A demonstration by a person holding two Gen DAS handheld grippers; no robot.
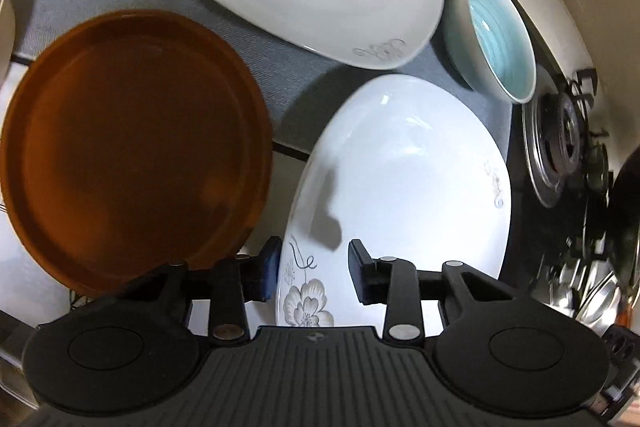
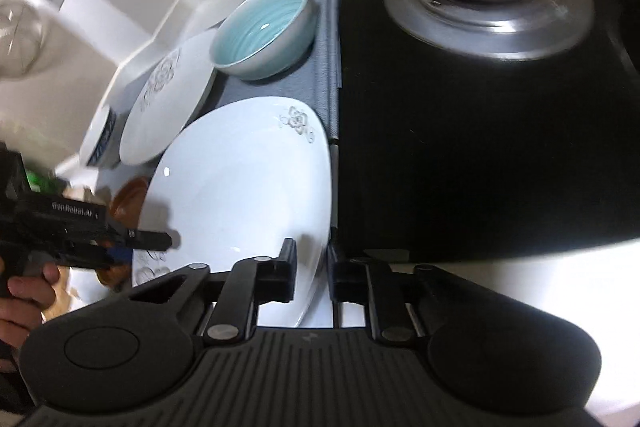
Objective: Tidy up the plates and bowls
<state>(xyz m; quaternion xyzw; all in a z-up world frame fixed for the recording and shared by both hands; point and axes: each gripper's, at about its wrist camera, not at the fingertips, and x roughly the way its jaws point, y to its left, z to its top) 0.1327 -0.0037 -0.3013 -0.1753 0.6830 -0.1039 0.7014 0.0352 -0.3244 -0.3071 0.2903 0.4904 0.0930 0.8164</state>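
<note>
While both grippers [image 1: 314, 269] [image 2: 312, 267] pinch its rim, the glossy squarish floral plate [image 1: 408, 179] gleams.

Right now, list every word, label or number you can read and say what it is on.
"GenRobot.AI", partly blurred, in white on the black body of the left gripper, seen from the right wrist.
The plates carry only flower patterns; no other text is readable.
</note>
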